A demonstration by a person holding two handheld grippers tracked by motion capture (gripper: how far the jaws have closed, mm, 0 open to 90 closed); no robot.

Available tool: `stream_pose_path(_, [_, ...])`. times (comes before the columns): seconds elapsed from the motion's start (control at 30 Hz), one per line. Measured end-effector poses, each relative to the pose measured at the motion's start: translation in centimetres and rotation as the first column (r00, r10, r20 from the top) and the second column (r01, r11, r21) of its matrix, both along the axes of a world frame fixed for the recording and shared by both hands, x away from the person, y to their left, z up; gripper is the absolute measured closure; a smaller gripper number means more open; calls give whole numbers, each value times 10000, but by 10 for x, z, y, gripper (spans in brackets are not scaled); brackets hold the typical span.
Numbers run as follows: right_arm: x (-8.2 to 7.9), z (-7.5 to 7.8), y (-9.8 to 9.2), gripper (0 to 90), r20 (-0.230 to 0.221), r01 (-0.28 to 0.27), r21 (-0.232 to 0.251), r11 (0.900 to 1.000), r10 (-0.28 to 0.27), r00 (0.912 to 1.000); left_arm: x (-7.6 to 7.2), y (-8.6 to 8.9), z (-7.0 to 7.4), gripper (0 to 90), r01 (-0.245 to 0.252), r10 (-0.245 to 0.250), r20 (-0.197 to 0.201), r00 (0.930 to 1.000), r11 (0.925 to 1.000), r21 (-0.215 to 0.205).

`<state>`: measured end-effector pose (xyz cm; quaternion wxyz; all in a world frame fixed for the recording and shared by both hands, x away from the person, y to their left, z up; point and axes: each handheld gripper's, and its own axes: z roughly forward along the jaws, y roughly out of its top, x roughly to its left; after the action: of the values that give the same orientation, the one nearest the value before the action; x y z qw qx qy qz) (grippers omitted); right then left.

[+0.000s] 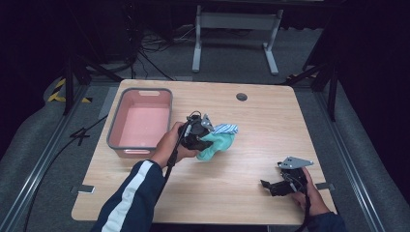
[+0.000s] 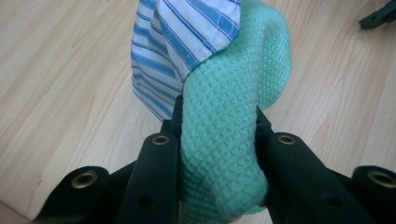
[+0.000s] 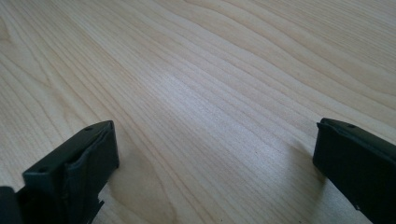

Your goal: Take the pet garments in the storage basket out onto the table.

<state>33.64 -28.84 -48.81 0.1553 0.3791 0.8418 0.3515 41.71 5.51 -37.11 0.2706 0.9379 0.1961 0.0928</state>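
Jaws of the left gripper [image 2: 217, 126] clamp a green knit cloth [image 2: 224, 140], a striped cloth [image 2: 177, 42] draped on it, above the counter [image 1: 251, 121] just beside the pink bin [image 1: 142, 123]. Right gripper [image 3: 215, 158] rests agape, empty. Likely step: carrying; next, swing over the bin and release.

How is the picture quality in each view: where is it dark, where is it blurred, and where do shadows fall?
High view: wooden table lit, surroundings nearly black. Left gripper view: green knitted cloth sharp in the middle, soft at the bottom edge. Right gripper view: near black jaws slightly blurred, each casting a soft shadow on the wood.
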Motion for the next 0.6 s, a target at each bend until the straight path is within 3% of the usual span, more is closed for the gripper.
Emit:
stream_pose_path(0.07, [0, 0, 0, 4, -1, -2, 0, 10000, 2, 10000, 0, -1, -3, 732, -30, 30, -36, 10000, 10000, -18])
stream_pose_path(0.4, [0, 0, 0, 4, -1, 0, 3, 10000, 0, 10000, 8, -8, -28, 729, 142, -95, -658, 9978, 9974, 708])
stream_pose_path(0.6, [0, 0, 0, 4, -3, 3, 4, 10000, -3, 10000, 6, -12, -40, 714, 142, -58, -839, 9965, 9948, 1007])
